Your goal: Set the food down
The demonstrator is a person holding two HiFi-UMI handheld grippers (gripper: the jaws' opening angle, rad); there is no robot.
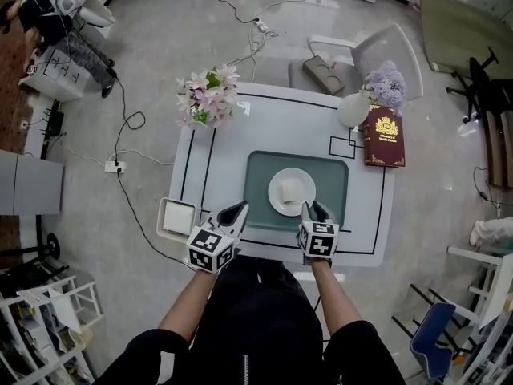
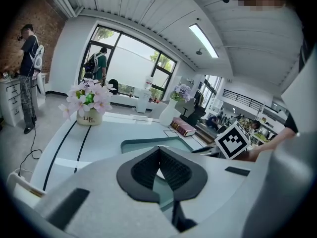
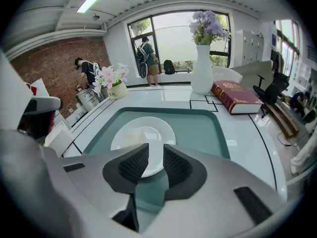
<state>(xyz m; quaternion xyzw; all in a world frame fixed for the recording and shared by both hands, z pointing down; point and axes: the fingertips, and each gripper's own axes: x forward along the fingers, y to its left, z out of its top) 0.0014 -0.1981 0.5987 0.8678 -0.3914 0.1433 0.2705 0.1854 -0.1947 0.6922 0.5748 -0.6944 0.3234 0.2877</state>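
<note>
A white plate (image 1: 276, 205) with a pale block of food (image 1: 288, 189) rests on the teal placemat (image 1: 333, 175) in the middle of the white table. My right gripper (image 1: 313, 209) sits at the plate's near right rim. In the right gripper view its jaws (image 3: 155, 150) stand apart, with the plate (image 3: 158, 128) and food (image 3: 136, 135) showing beyond the gap and nothing pinched. My left gripper (image 1: 239, 208) hovers over the mat's near left corner. In the left gripper view its pads (image 2: 159, 150) meet, with nothing between them.
A pot of pink flowers (image 1: 208, 96) stands at the table's far left. A white vase of purple flowers (image 1: 377, 91) and a red book (image 1: 384, 137) are at the far right. A square white dish (image 1: 178, 217) sits at the near left corner. A chair (image 1: 361, 58) is behind the table.
</note>
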